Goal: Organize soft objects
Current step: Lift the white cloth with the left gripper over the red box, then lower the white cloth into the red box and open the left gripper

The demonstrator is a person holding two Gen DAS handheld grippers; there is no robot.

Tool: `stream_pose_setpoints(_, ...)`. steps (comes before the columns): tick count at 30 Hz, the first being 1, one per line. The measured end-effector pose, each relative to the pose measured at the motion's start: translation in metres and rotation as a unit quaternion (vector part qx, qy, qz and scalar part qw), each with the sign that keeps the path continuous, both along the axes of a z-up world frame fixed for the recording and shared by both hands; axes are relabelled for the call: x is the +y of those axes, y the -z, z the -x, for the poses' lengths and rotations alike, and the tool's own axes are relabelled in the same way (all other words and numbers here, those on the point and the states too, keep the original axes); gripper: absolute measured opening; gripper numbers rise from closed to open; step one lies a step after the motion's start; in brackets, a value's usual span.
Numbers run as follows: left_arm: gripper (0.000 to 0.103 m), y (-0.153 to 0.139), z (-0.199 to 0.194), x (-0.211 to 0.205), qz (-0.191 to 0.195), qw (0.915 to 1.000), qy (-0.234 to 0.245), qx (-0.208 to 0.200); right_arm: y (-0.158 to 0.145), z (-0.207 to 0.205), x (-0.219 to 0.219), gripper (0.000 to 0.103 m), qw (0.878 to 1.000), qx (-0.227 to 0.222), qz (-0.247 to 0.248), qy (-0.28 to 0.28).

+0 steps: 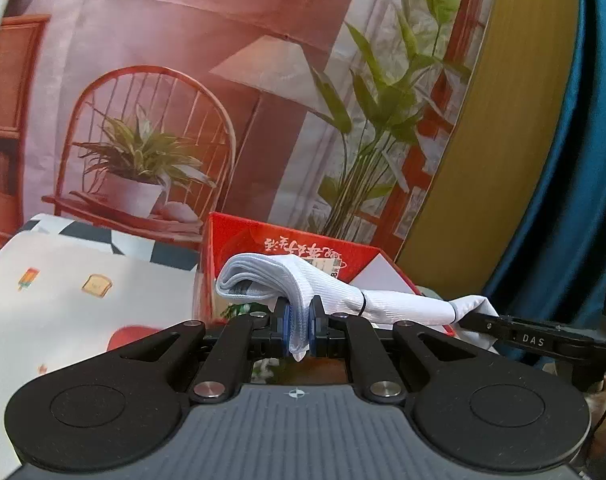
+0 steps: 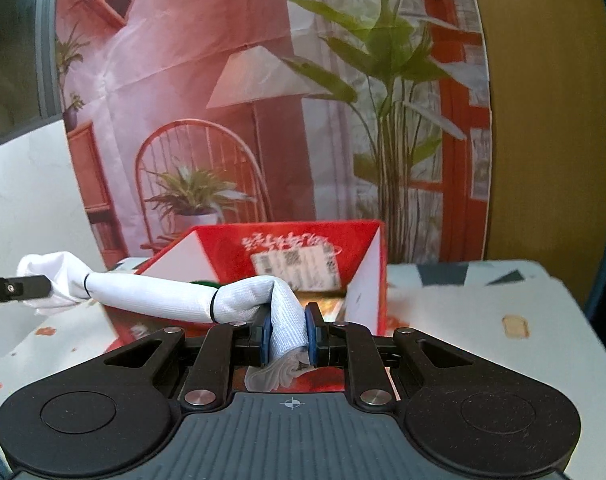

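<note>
Lighting: bright, even, soft shadows. Fisheye bending at edges in both views. Box label (image 2: 295, 266) blurred.

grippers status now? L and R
Left gripper: closed on one end of the white cloth roll.
Right gripper: closed on the roll's other end.

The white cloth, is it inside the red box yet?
Not yet. The white cloth hangs stretched between the left gripper and right gripper, in front of the red box.

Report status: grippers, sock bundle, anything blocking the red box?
Left gripper shut on white sock bundle. Right gripper shut on other end. Bundle slung between them before open red box. Nothing blocking.
</note>
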State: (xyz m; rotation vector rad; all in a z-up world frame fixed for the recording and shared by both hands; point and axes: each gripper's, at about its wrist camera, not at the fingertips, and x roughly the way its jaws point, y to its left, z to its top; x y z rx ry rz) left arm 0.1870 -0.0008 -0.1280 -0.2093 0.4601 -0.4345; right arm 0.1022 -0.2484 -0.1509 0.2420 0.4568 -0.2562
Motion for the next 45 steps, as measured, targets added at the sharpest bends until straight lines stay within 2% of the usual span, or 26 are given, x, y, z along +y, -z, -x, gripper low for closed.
stream_pose_setpoints(7,0.01,0.005,-0.043,-0.015,-0.014,0.9989,0.007,0.043,0.008,-0.037,-0.028,0.016,1.0,0.029,0.005,0.006)
stream_pose_setpoints(14,0.01,0.016,-0.076,-0.023,-0.039,0.9957,0.01,0.084,0.023,-0.062,-0.037,0.016,0.998,0.065,0.012,-0.007)
stream_pose_setpoints(18,0.012,0.018,-0.088,-0.026,-0.047,0.9945,0.011,0.092,0.029,-0.071,-0.04,0.018,0.997,0.077,0.013,-0.013)
stream_pose_setpoints(21,0.021,0.019,-0.09,-0.028,-0.06,0.9935,0.015,0.095,0.032,-0.076,-0.041,0.02,0.996,0.085,0.016,-0.019)
stream_pose_setpoints(23,0.032,0.019,-0.091,-0.028,-0.063,0.9933,0.019,0.095,0.034,-0.079,-0.043,0.021,0.996,0.091,0.018,-0.02)
stream_pose_setpoints(26,0.043,0.019,-0.092,-0.029,-0.066,0.9931,0.025,0.094,0.036,-0.081,-0.046,0.021,0.995,0.097,0.016,-0.024)
stream_pose_setpoints(32,0.049,0.015,-0.095,-0.031,-0.069,0.9934,0.032,0.086,0.037,-0.082,-0.047,0.025,0.994,0.103,0.02,-0.031)
stream_pose_setpoints(38,0.049,0.014,-0.094,-0.034,-0.069,0.9934,0.04,0.083,0.034,-0.083,-0.045,0.031,0.994,0.102,0.025,-0.036)
stream_pose_setpoints(40,0.051,0.014,-0.094,-0.034,-0.072,0.9935,0.039,0.08,0.034,-0.083,-0.044,0.039,0.994,0.1,0.025,-0.037)
stream_pose_setpoints(41,0.055,0.014,-0.092,-0.034,-0.074,0.9937,0.038,0.076,0.034,-0.083,-0.043,0.043,0.994,0.097,0.024,-0.036)
stream_pose_setpoints(42,0.058,0.014,-0.09,-0.034,-0.077,0.9939,0.036,0.07,0.033,-0.082,-0.043,0.055,0.995,0.092,0.024,-0.035)
stream_pose_setpoints(43,0.067,0.013,-0.087,-0.033,-0.079,0.9942,0.033,0.064,0.032,-0.08,-0.042,0.067,0.996,0.083,0.024,-0.034)
stream_pose_setpoints(44,0.074,0.012,-0.085,-0.032,-0.081,0.9945,0.031,0.059,0.031,-0.078,-0.04,0.072,0.996,0.074,0.024,-0.033)
stream_pose_setpoints(45,0.077,0.012,-0.082,-0.031,-0.082,0.9948,0.028,0.053,0.03,-0.076,-0.038,0.081,0.997,0.067,0.024,-0.031)
